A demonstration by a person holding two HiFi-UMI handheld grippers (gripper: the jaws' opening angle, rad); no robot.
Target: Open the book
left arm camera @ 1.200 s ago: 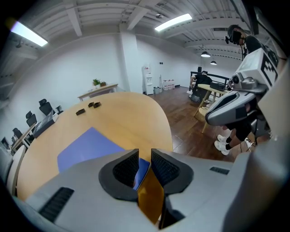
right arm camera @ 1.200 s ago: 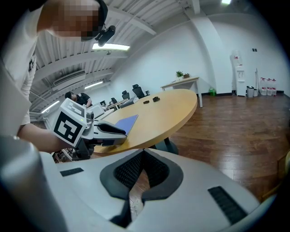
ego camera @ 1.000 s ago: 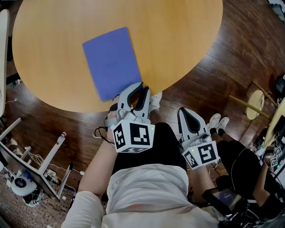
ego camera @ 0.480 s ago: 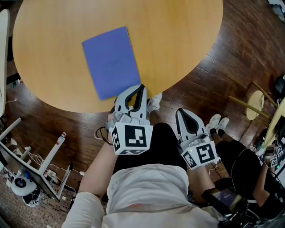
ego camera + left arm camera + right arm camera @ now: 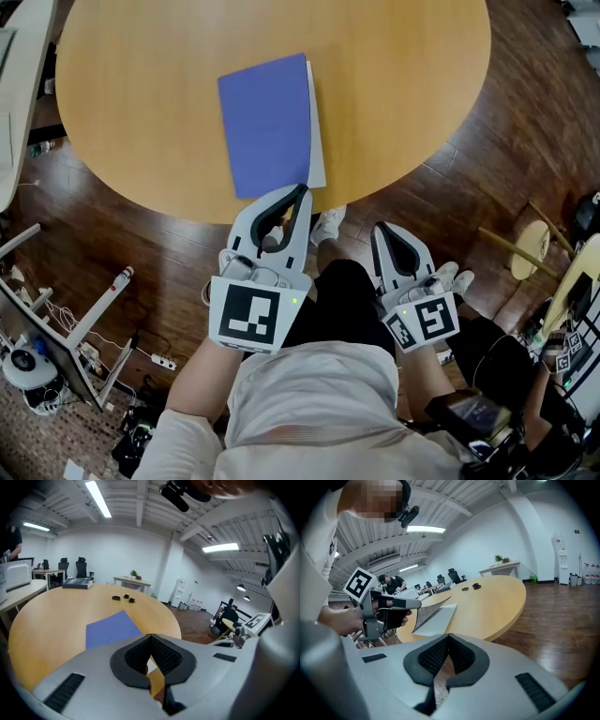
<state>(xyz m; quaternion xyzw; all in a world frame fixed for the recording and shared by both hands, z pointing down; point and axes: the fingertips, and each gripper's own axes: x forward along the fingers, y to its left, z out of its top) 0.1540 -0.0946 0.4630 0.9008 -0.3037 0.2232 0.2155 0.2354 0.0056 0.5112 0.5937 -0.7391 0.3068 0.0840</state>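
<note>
Left gripper (image 5: 302, 190) clamped on near corner of thin blue cover (image 5: 423, 613); cover belongs to flat blue rectangular book (image 5: 267, 122), lying at near edge of round pale wooden table (image 5: 403, 84). Right gripper (image 5: 447, 637) closed on nothing, off table, above dark plank floor (image 5: 506, 159). Half second ago book lay flat, shut; now cover raised, smooth white pages (image 5: 317, 131) exposed along right side.
</note>
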